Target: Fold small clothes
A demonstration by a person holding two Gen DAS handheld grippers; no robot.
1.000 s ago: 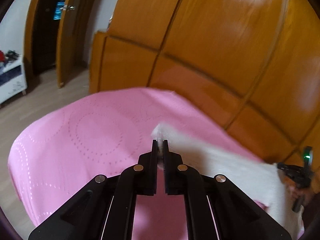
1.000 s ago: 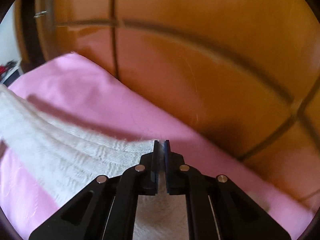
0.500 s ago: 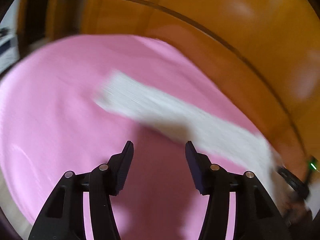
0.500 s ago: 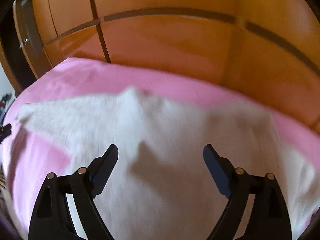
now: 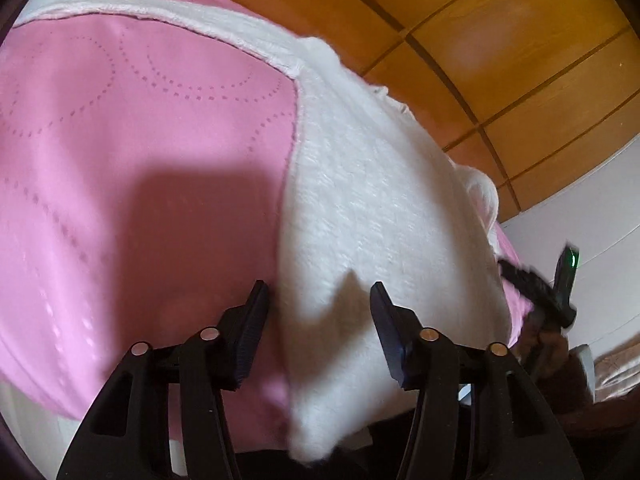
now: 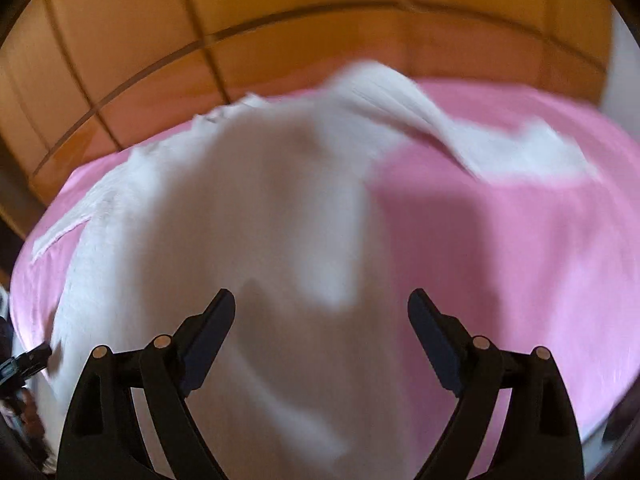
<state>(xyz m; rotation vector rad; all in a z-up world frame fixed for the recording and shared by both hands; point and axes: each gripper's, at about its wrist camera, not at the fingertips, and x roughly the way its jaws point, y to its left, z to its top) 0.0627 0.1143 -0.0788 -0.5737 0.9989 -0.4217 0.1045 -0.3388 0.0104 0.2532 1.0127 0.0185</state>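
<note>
Fuzzy white garment (image 5: 380, 184) on pink sheet (image 5: 140, 140)

One white garment (image 5: 372, 184), two claws (image 5: 316, 312)

fuzzy white knit garment (image 5: 372, 184) | smooth pink bedsheet (image 5: 132, 152) | glossy wood wardrobe (image 5: 500, 40)

No readable text, no labels, no brands, no numbers, no signs in either view
</note>
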